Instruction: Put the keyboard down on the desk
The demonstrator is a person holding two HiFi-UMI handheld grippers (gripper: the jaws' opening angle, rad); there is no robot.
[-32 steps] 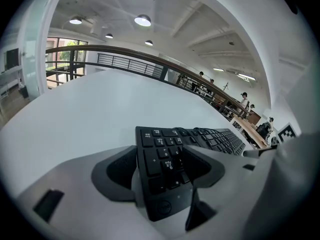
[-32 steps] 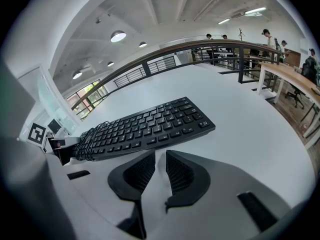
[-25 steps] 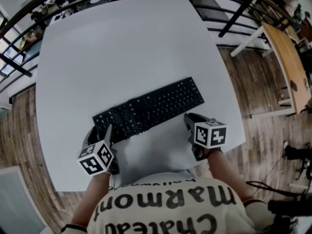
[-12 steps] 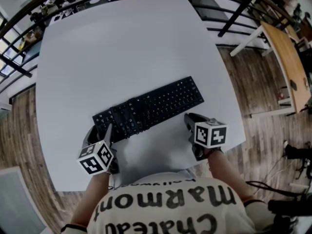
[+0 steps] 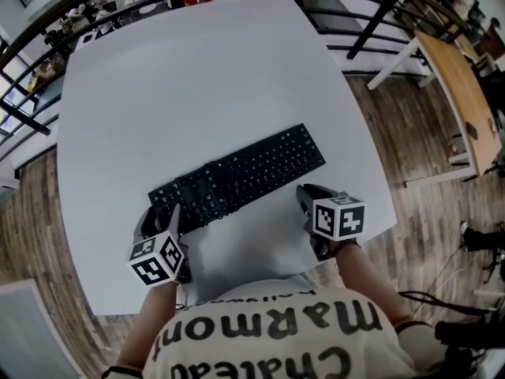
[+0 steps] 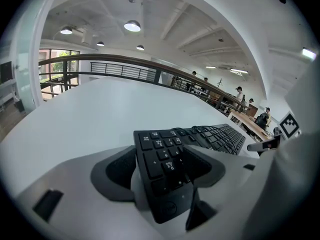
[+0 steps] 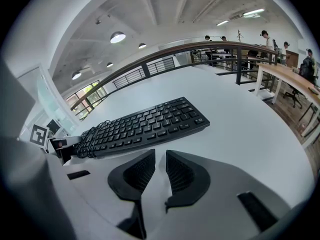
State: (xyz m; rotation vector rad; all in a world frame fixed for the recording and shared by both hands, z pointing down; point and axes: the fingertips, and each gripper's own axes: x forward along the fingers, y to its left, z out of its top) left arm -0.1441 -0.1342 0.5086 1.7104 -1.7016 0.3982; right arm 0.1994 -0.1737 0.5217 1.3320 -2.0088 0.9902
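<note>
A black keyboard (image 5: pixel 241 176) lies flat and slantwise on the white desk (image 5: pixel 197 77), with its cable coiled (image 7: pixel 95 134) on top near the left end. My left gripper (image 5: pixel 162 212) is at that left end. In the left gripper view the number-pad end (image 6: pixel 165 159) sits deep between the jaws, which stand wide with both pads against it. My right gripper (image 5: pixel 304 192) rests just in front of the keyboard's right end and does not touch it. In the right gripper view its jaws (image 7: pixel 160 154) leave only a narrow slit with nothing in it, and the keyboard (image 7: pixel 145 124) lies beyond.
The desk's front edge runs just behind both grippers and its right edge (image 5: pixel 371 156) is near the right gripper. A wooden table (image 5: pixel 461 85) stands on the floor at the right. A dark railing (image 5: pixel 95 6) runs behind the desk.
Only the head view has shifted slightly. The keyboard and both grippers keep their places.
</note>
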